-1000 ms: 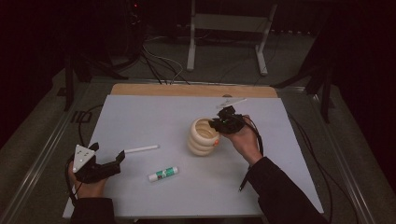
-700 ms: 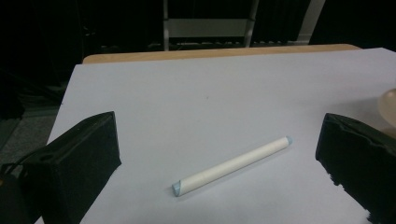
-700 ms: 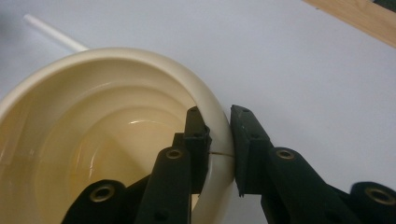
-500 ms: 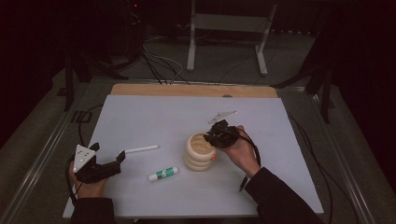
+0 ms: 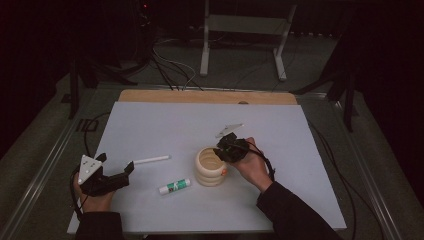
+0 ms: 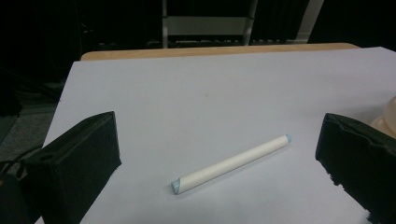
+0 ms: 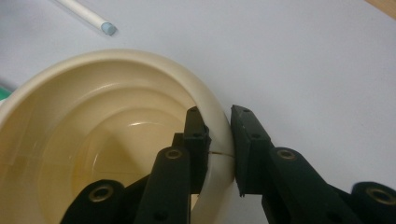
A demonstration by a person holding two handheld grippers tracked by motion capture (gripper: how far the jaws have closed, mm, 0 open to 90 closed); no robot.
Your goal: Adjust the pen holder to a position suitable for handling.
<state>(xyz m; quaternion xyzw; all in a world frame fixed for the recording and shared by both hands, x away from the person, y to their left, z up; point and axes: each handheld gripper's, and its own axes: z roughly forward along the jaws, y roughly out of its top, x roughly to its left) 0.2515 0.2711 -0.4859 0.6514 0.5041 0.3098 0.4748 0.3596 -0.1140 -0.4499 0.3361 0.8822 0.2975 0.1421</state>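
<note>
The left gripper has two black jaws that stand far apart, one at the bottom left and one at the bottom right. Nothing is between them that they touch. A white stick with pale blue ends lies flat on the white table top, just ahead of the jaws and slanted. A bit of a cream cup peeks in by the right edge. A strip of wood runs along the far edge of the table.
</note>
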